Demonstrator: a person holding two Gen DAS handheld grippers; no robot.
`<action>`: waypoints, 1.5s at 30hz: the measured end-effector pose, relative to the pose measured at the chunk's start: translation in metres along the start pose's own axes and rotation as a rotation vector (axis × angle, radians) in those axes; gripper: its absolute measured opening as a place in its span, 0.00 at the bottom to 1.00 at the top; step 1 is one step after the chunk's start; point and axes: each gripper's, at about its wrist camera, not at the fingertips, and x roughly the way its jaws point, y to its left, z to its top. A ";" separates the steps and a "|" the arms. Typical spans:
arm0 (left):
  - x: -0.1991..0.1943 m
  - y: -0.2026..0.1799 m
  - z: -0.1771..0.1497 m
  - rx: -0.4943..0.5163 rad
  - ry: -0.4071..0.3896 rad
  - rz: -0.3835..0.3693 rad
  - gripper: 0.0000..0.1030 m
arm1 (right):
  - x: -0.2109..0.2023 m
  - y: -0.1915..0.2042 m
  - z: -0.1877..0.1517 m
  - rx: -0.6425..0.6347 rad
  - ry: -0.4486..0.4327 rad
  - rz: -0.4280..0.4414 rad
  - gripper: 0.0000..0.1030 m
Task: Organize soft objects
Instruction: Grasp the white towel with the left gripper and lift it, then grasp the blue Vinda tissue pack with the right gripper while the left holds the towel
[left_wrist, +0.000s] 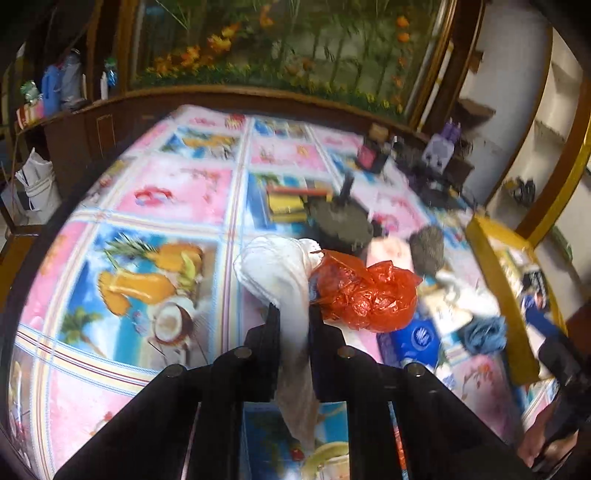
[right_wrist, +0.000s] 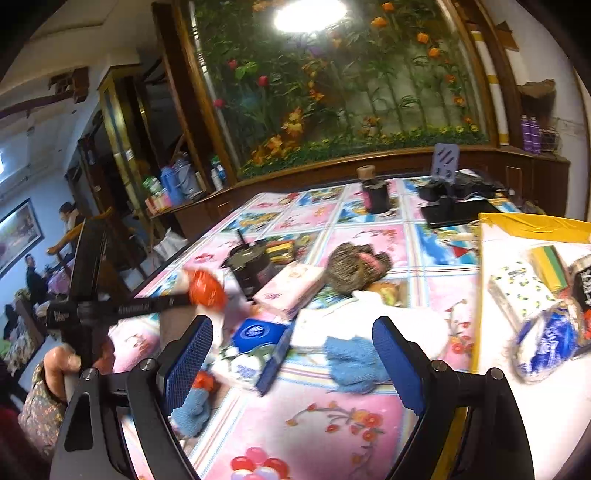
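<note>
My left gripper is shut on a white cloth that hangs between its fingers above the table. A crumpled red plastic bag lies just right of it; it shows as a blur in the right wrist view. My right gripper is open and empty over a blue knitted cloth. A second blue knit piece lies by its left finger. A dark knitted hat, a pink tissue pack and a blue tissue pack lie beyond.
A yellow-rimmed box at the right holds tissue packs and soft items. A black mug, a dark cup and black devices stand on the patterned tablecloth. A wooden cabinet runs along the far edge.
</note>
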 end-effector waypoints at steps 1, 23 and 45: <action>-0.006 0.001 0.002 -0.005 -0.030 -0.005 0.12 | 0.002 0.004 -0.001 -0.009 0.014 0.030 0.89; -0.019 0.000 0.005 -0.012 -0.086 -0.011 0.13 | 0.066 0.031 -0.011 0.042 0.262 0.101 0.89; -0.022 -0.005 0.005 -0.005 -0.097 -0.087 0.13 | 0.065 0.029 0.019 0.010 0.063 -0.013 0.63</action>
